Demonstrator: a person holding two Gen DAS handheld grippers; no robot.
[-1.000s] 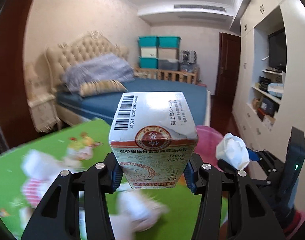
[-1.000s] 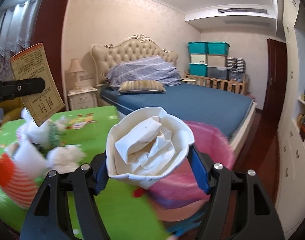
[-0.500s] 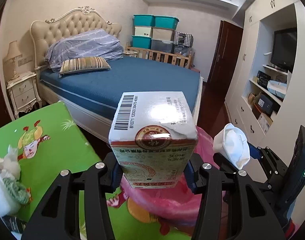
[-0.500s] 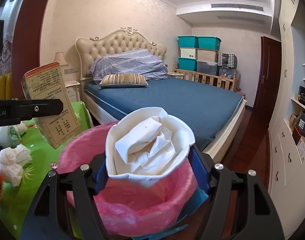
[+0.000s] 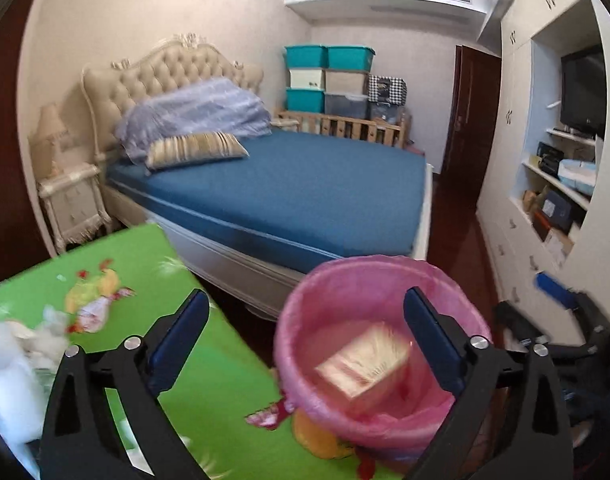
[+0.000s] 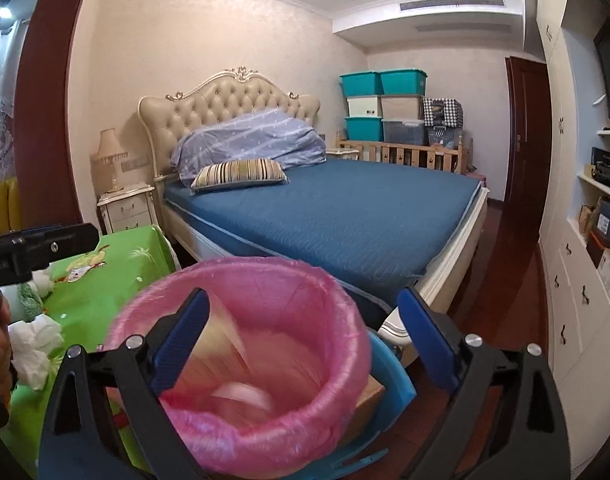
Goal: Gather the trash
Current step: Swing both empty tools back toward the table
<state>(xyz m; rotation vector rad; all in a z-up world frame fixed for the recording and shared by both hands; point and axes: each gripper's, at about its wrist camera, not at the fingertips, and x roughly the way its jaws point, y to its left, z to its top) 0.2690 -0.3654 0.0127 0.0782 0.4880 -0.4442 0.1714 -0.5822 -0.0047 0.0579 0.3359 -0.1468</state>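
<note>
Both grippers are seen with jaws wide apart and nothing held: the left gripper [image 5: 303, 312] and the right gripper [image 6: 301, 308] over the pink-lined bin [image 6: 337, 308]. Crumpled tissues [image 6: 35, 344] lie left on the green desk [image 5: 209, 380]; a carton [image 5: 363, 364] lies inside the bin.

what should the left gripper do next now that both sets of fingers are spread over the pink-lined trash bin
Probably swing the left gripper back over the green patterned table cover toward the white crumpled tissues lying there. Its jaws are open and empty, the printed cardboard box is already inside the pink-lined trash bin, and the right gripper is open and empty too.
</note>
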